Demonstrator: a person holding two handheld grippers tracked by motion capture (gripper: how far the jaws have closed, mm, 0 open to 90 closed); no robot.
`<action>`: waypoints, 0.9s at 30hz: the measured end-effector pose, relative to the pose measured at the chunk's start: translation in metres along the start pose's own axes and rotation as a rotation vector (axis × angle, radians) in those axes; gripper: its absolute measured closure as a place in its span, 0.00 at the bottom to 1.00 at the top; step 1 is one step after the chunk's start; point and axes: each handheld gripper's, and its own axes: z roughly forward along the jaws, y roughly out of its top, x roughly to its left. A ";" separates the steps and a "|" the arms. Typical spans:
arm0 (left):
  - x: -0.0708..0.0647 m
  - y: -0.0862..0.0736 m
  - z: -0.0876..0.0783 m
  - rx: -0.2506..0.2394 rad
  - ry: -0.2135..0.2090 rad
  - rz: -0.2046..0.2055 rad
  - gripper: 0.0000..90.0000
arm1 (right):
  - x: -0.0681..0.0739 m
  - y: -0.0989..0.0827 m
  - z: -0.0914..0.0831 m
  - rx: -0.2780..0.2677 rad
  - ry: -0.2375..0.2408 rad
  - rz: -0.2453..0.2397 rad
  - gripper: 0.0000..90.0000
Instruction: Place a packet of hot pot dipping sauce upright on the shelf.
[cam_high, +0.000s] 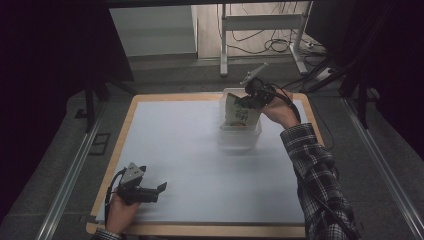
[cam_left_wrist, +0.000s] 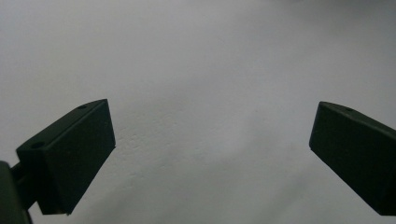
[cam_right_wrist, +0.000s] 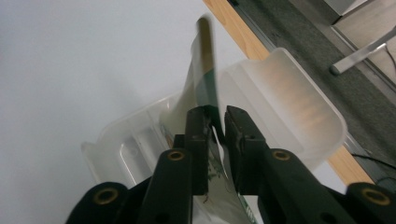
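Two claw pads (cam_right_wrist: 204, 140) pinching pouch (cam_right_wrist: 205, 70) edge-on

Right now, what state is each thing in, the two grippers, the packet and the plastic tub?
Left gripper: open, empty, low over the white table top.
Right gripper: shut on the packet's edge.
Packet: upright, lower part inside the tub.
Tub: upright on the table, no lid on.
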 end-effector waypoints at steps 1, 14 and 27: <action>0.000 0.000 0.000 0.000 0.000 0.000 0.00 | 0.001 0.001 0.001 -0.005 0.000 0.006 0.84; -0.001 0.000 0.000 0.000 0.002 0.005 0.00 | 0.002 -0.001 -0.001 -0.023 -0.022 0.020 0.62; -0.001 0.000 0.000 0.001 0.003 0.003 0.00 | 0.001 -0.009 -0.002 -0.064 -0.023 0.095 0.33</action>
